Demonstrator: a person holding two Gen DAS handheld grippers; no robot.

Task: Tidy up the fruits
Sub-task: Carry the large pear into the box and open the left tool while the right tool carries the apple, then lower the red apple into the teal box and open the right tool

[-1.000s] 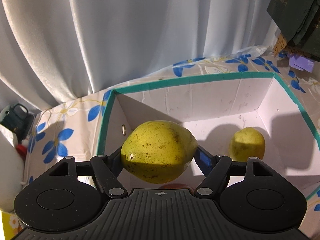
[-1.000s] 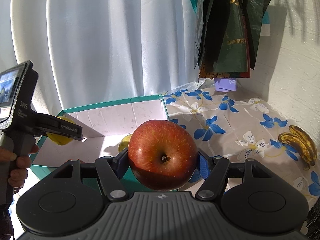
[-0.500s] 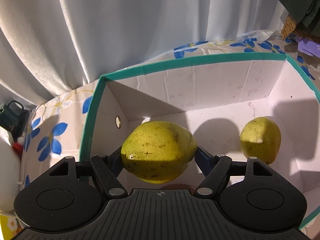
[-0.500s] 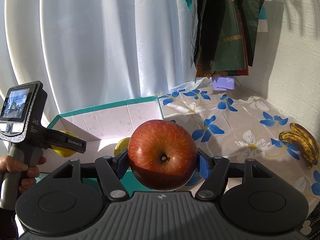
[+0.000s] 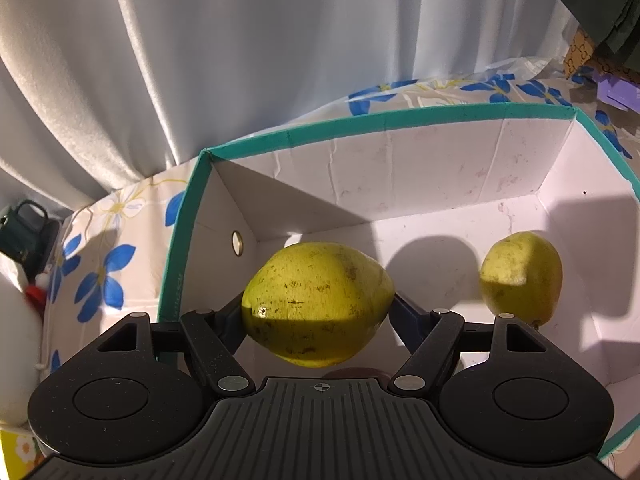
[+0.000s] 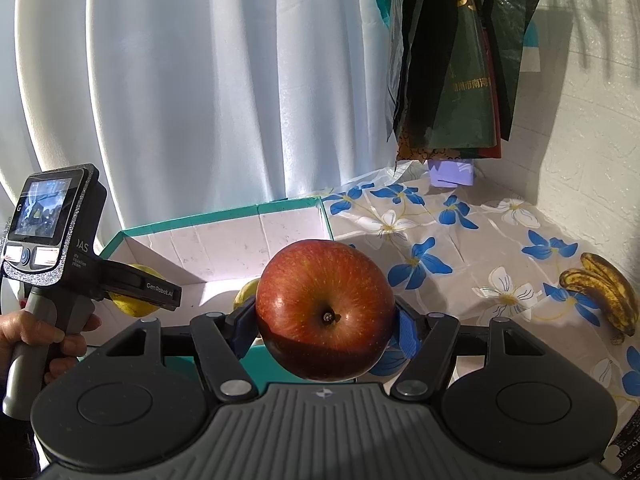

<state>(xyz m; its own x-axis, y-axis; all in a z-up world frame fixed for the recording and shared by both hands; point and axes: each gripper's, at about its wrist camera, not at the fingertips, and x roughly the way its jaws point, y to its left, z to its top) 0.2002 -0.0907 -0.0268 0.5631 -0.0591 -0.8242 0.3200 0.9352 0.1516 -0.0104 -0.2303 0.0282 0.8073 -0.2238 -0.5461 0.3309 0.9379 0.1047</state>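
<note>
Yellow pear clamped in the left gripper, held over the teal-edged box, a second pear resting on the box floor to its right. Red apple pinched in the right gripper outside the box's near wall. Only in the right wrist view: bananas well right of the box on the floral tablecloth.

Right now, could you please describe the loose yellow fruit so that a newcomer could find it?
Start at the teal-rimmed white box on the flowered tablecloth. On its floor, right of the fruit held by the left gripper, sits a yellow pear. Unlike that fruit, nothing grips it.
</note>
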